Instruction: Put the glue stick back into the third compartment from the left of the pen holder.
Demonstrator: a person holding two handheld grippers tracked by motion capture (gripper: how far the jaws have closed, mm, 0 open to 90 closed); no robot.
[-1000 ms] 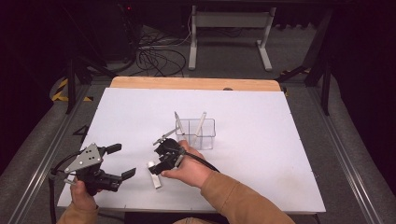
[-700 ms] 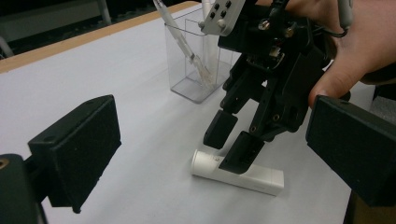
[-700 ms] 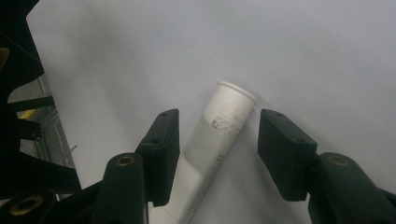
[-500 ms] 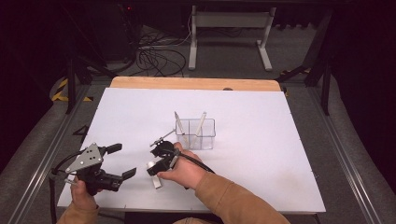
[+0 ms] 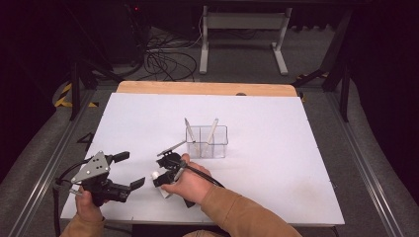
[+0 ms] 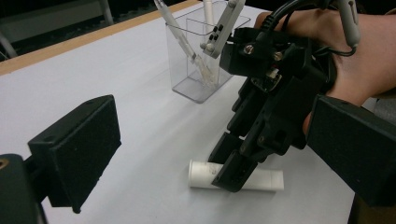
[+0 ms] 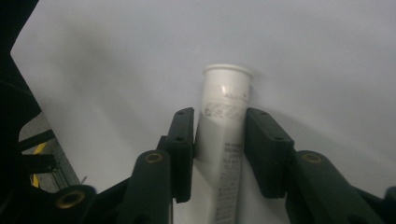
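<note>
Right gripper (image 7: 219, 154) jaws have just been closing onto the white tube (image 7: 226, 121), lying flat near the clear pen holder (image 5: 207, 141). Pads flank its body below the cap (square grip for lifting). Left gripper (image 5: 121, 170) waits, jaws apart.

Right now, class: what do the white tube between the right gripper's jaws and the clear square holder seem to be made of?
White tube: probably plastic, smooth with a slight sheen, small print on its side. Clear square holder: likely hard acrylic or similar plastic, though glass is possible; it is see-through with glossy edges, and the pens inside show through.
</note>
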